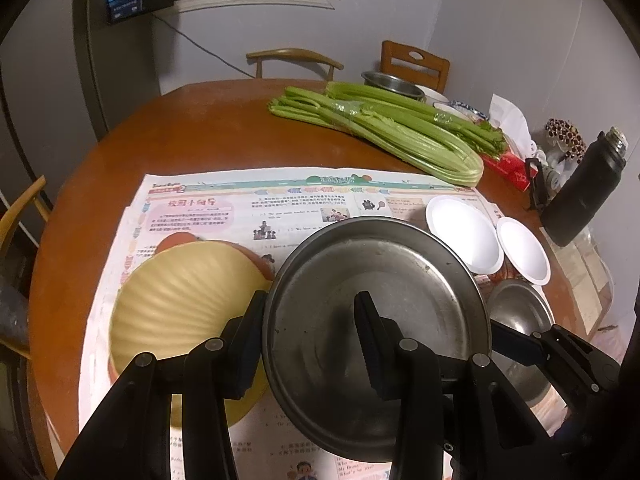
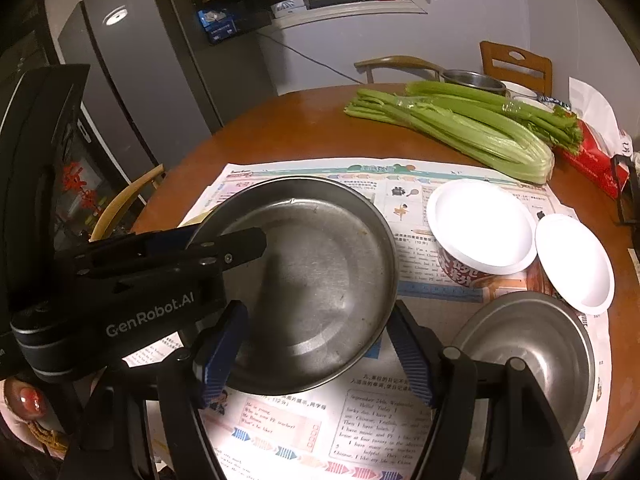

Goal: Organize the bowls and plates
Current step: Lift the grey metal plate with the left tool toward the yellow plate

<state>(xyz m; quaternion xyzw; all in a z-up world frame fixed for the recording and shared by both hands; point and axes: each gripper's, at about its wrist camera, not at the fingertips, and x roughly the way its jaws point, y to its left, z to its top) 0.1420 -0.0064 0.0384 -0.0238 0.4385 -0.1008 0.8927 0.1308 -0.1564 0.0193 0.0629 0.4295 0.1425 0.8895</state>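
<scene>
A shallow steel plate (image 1: pixel 384 280) (image 2: pixel 320 280) hangs just above the newspaper, held from two sides. My left gripper (image 1: pixel 310 344) is shut on its left rim, one finger inside the plate and one outside. From the right wrist view that left gripper (image 2: pixel 224 246) clamps the rim from above and below. My right gripper (image 2: pixel 316 354) straddles the plate's near edge, with both blue pads against the rim. A yellow ribbed bowl (image 1: pixel 180 300) sits left of the plate on something orange. Right of it are a steel bowl (image 2: pixel 528 344) (image 1: pixel 520 312) and two white bowls (image 2: pixel 480 224) (image 2: pixel 576 260).
The newspaper (image 2: pixel 360 424) covers the near half of the round wooden table (image 1: pixel 180 132). Celery (image 1: pixel 384 128) lies across the back, with more bowls behind it. A black flask (image 1: pixel 580 192) and a red tissue box (image 1: pixel 508 164) stand at the right. Chairs surround the table.
</scene>
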